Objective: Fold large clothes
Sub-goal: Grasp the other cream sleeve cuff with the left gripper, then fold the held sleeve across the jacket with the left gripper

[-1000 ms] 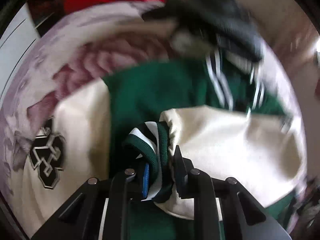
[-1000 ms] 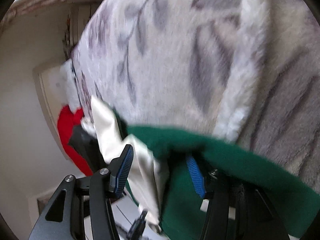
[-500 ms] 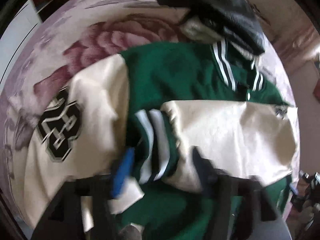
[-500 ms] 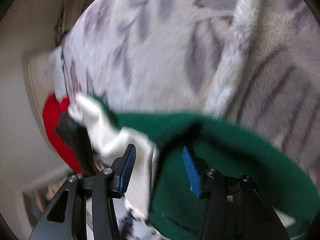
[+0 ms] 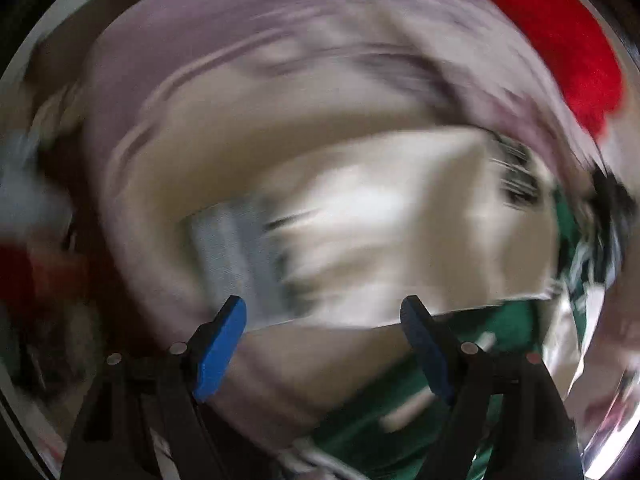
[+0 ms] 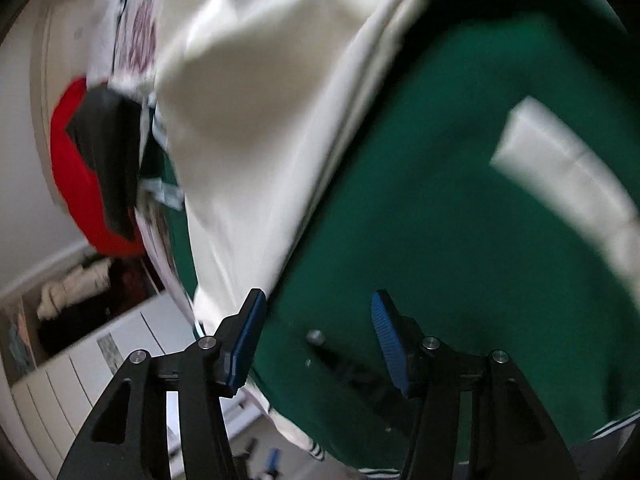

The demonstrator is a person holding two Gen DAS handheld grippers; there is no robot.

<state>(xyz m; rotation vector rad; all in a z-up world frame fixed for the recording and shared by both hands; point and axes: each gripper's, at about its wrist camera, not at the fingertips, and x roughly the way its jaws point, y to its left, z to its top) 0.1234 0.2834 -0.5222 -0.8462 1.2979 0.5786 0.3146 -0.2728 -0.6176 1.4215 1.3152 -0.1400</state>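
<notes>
The jacket is green (image 6: 420,208) with cream sleeves (image 6: 248,112) and lies on a floral blanket (image 5: 240,64). In the blurred left wrist view my left gripper (image 5: 322,304) stands open above a cream sleeve (image 5: 360,216), with the green body (image 5: 400,408) at lower right and nothing between the pads. In the right wrist view my right gripper (image 6: 318,294) hovers over the green body with its jaws opening. Both blue pads show bare and the cloth lies beyond them, not pinched. A cream stripe (image 6: 568,184) crosses the green at right.
A red garment (image 6: 76,172) and a black one (image 6: 108,152) lie past the jacket at the blanket's far end; the red garment (image 5: 560,52) also shows top right in the left view. White drawers (image 6: 100,364) and a shelf with clothes (image 6: 72,288) stand beside the bed.
The left gripper let go of the striped cuff, opened wide, then swung sideways and rolled over the cream sleeve. The right gripper moved over the jacket's green body, its jaws spreading.
</notes>
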